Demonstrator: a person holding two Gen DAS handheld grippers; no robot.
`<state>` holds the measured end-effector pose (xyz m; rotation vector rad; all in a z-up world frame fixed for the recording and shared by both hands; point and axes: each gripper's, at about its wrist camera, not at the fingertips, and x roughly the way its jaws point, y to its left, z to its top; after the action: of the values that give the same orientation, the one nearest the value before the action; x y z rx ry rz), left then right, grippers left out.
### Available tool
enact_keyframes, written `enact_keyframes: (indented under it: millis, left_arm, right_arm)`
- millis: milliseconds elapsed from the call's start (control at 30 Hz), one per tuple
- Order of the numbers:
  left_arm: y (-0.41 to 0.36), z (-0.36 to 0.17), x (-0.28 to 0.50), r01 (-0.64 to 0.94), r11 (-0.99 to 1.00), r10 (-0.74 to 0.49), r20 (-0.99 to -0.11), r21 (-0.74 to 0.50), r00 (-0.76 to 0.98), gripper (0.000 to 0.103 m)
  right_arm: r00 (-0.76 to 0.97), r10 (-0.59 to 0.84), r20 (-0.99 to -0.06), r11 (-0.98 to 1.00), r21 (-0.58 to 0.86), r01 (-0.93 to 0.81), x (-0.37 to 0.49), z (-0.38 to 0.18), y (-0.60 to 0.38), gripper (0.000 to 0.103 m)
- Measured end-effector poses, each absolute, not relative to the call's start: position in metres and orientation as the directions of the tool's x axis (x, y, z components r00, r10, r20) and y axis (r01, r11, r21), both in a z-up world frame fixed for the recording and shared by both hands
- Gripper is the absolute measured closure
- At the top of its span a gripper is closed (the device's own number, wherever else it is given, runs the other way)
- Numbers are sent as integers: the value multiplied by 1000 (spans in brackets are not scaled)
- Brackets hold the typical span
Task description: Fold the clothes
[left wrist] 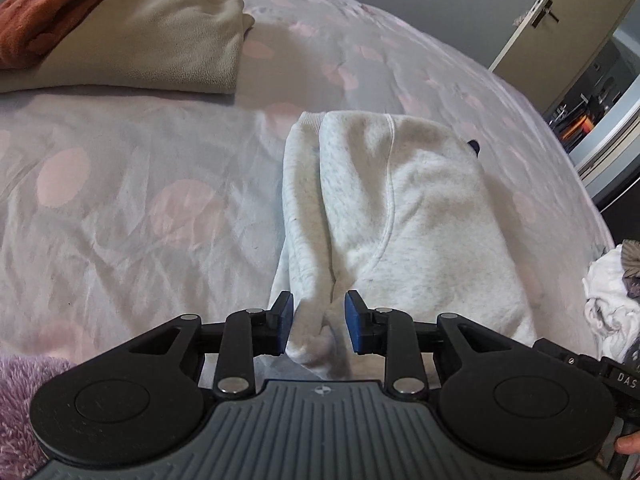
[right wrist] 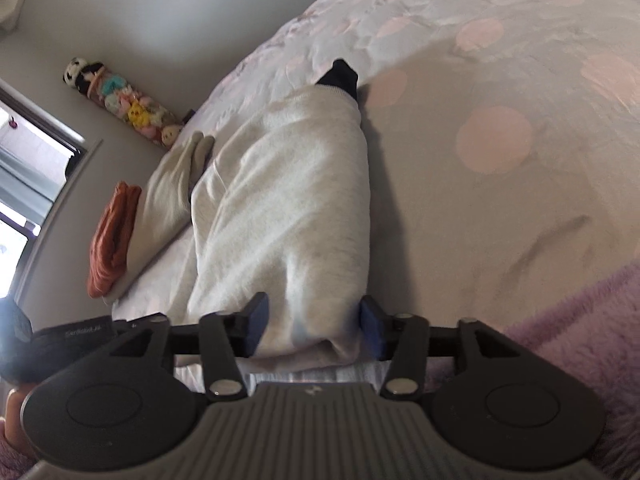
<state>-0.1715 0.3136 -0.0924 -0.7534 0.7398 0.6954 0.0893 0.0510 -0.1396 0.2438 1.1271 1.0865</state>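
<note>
A: The hoodie (left wrist: 404,216) is lying folded lengthwise on the bedspread (left wrist: 140,208), running from six o'clock up toward twelve in the left view, cuffed end at the far tip.

B: And in the right view the hoodie (right wrist: 288,208) is stretching away the same way, with something dark poking out of its far end at about twelve. I cannot tell what it is.

A: The left gripper (left wrist: 318,322) is sitting at the near end, blue pads standing narrowly apart. A bunched corner of the hoodie is lying between them, but the pads are not pressing on it; there is a gap on both sides.

B: The right gripper (right wrist: 314,326) is standing wider, straddling the other near corner. The fold is filling most of the span there, touching or almost touching the pads, though it is not looking squeezed.

A: Further out, a beige fleece (left wrist: 160,40) is lying folded at eleven o'clock, with a rust garment (left wrist: 48,12) sitting on it at its far side.

B: I am seeing them at nine o'clock, the rust garment (right wrist: 114,236) just beside the beige fleece (right wrist: 172,188). A tube of plush toys (right wrist: 120,100) is leaning on the wall at ten.

A: A fluffy lilac blanket (left wrist: 20,396) is showing at seven, and a heap of laundry (left wrist: 612,300) at three, off the bed's edge. A door (left wrist: 560,20) is standing open at two.

B: The blanket (right wrist: 580,340) is at four o'clock for me.
</note>
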Motion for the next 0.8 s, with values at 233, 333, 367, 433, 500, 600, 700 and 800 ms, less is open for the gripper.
enact_keyframes:
  millis: [233, 333, 367, 433, 500, 600, 700, 800]
  left_arm:
    - [316, -80, -186, -757, 510, 349, -706, -408, 616, 73]
    - [312, -70, -189, -766, 511, 378, -698, -391, 608, 73]
    - [310, -65, -190, -772, 509, 390, -698, -380, 600, 72]
    - [306, -56, -193, -788, 500, 415, -699, -359, 582, 69]
    - [301, -43, -197, -801, 489, 437, -697, -346, 568, 61]
    - [298, -21, -200, -805, 479, 444, -694, -350, 566, 57]
    - [297, -4, -196, -766, 513, 415, -669, -388, 617, 56]
    - [296, 3, -185, -733, 554, 399, -648, -394, 649, 56]
  right_arm:
    - [109, 848, -519, 477, 656, -586, 85, -131, 46, 42]
    - [122, 860, -496, 458, 642, -615, 79, -127, 45, 42]
    - [120, 863, -492, 450, 638, -625, 77, -125, 46, 42]
    - [112, 866, -487, 438, 631, -640, 72, -122, 47, 42]
    - [96, 876, -473, 414, 635, -652, 67, -119, 48, 42]
    - [72, 890, -451, 386, 658, -646, 62, -117, 52, 42]
    - [62, 889, -453, 379, 654, -654, 56, -114, 61, 42]
    - [70, 870, -487, 387, 589, -710, 47, -109, 73, 42]
